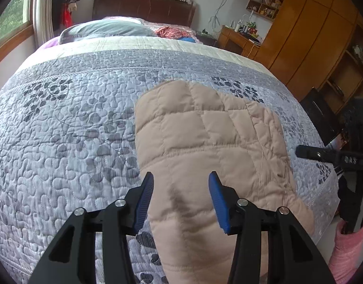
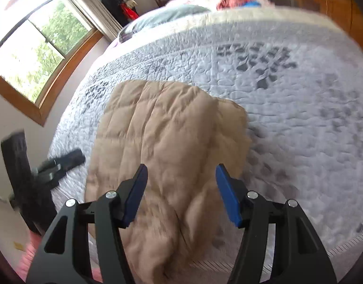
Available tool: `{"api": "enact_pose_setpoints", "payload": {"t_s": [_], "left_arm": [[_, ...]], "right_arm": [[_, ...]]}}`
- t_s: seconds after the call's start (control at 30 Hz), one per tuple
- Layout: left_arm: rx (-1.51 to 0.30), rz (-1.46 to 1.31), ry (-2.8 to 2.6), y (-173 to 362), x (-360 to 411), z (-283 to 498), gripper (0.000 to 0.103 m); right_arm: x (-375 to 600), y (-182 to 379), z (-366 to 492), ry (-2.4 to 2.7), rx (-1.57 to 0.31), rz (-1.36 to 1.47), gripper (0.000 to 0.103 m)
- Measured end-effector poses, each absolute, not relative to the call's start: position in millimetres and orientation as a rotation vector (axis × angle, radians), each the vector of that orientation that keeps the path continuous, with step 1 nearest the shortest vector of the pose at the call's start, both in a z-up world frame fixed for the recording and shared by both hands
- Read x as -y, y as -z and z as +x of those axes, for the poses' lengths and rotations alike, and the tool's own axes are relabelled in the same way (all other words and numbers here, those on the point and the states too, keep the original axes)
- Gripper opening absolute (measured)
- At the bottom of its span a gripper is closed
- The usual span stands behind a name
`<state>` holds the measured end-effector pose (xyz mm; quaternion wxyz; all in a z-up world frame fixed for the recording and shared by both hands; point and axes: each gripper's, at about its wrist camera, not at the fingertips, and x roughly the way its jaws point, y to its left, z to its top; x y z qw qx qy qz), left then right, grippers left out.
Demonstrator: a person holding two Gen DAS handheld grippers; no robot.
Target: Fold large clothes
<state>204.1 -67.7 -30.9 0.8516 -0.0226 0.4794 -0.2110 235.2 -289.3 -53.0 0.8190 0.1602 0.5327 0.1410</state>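
We see the beige quilted padded jacket folded compactly on the grey-blue floral quilted bed; our left claw and right claw hang released above it, so little seems left.

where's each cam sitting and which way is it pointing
Left wrist view: sits on the left claw, angled down across the bed toward the headboard; its own blue-padded fingers, apart, frame the tan quilted jacket; the right claw shows at the right edge.
Right wrist view: sits on the right claw, facing the same way, fingers apart over the jacket; the left claw shows at left.
Shared: jacket, bed, window, each other's claw.
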Motion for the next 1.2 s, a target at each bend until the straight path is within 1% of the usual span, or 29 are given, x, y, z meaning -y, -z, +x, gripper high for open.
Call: {"api": "enact_pose_setpoints", "payload": {"t_s": [0.07, 0.1, 0.13, 0.17, 0.2, 0.27, 0.3, 0.43, 0.6, 0.7, 0.73, 0.8, 0.87, 0.97, 1.03, 1.2], "left_arm": [[-1.024, -0.045, 0.431, 36, 72, 213, 0.048], [-1.038, -0.046, 0.426, 40, 74, 217, 0.047], [-1.054, -0.054, 0.428, 45, 75, 221, 0.047], [-1.066, -0.062, 0.432, 47, 76, 222, 0.047], [-1.074, -0.069, 0.435, 49, 77, 224, 0.047], [-1.072, -0.070, 0.438, 49, 77, 223, 0.047], [-1.068, -0.071, 0.446, 48, 77, 221, 0.047], [-1.067, -0.060, 0.488, 48, 86, 211, 0.047], [-1.050, 0.022, 0.463, 64, 104, 207, 0.050], [-1.057, 0.040, 0.453, 72, 108, 211, 0.052], [-1.069, 0.027, 0.453, 71, 106, 212, 0.052], [-1.092, -0.005, 0.454, 63, 98, 214, 0.051], [-1.097, -0.038, 0.447, 54, 89, 212, 0.049], [-1.046, -0.046, 0.437, 32, 78, 198, 0.049], [-1.029, -0.041, 0.442, 22, 77, 187, 0.047], [-1.033, -0.013, 0.472, 21, 85, 169, 0.042]], "right_arm": [[287, 65, 259, -0.267, -1.167, 0.342, 0.060], [287, 69, 268, -0.265, -1.182, 0.358, 0.055], [286, 75, 273, -0.271, -1.195, 0.382, 0.048], [287, 78, 278, -0.288, -1.203, 0.404, 0.031], [289, 81, 280, -0.301, -1.209, 0.416, 0.021], [291, 76, 278, -0.319, -1.186, 0.411, 0.011], [293, 70, 272, -0.329, -1.162, 0.404, 0.008], [311, 64, 253, -0.282, -1.137, 0.427, 0.007], [316, 108, 261, -0.243, -1.202, 0.467, 0.008], [312, 114, 262, -0.225, -1.214, 0.450, 0.011], [310, 111, 262, -0.218, -1.215, 0.435, 0.012], [308, 99, 259, -0.192, -1.209, 0.406, 0.019], [305, 79, 250, -0.156, -1.184, 0.354, 0.022], [293, 47, 229, -0.137, -1.117, 0.259, 0.022], [276, 35, 217, -0.180, -1.097, 0.221, 0.022], [234, 31, 189, -0.285, -1.115, 0.154, 0.022]]}}
